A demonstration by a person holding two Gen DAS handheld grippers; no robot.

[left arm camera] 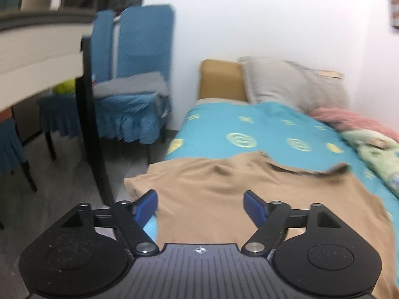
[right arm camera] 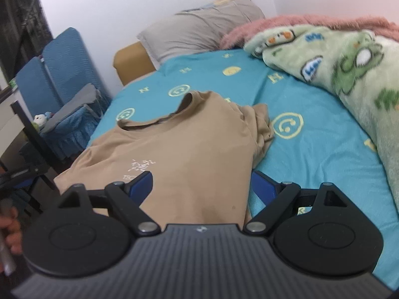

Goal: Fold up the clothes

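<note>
A tan T-shirt (left arm camera: 224, 194) lies spread front-up on the teal bedsheet (left arm camera: 249, 127), collar toward the pillow, a small white logo on its chest. In the right wrist view the shirt (right arm camera: 179, 154) has its right sleeve bunched near the sheet (right arm camera: 311, 154). My left gripper (left arm camera: 200, 196) is open and empty, just above the shirt's lower left part. My right gripper (right arm camera: 202, 182) is open and empty, its fingers straddling the shirt's lower right edge.
A grey pillow (left arm camera: 294, 84) and tan headboard (left arm camera: 219, 79) are at the bed's far end. A green patterned blanket (right arm camera: 349, 74) and pink throw (right arm camera: 299, 25) lie along the right side. Blue-covered chairs (left arm camera: 132, 74) and a table (left arm camera: 37, 49) stand left of the bed.
</note>
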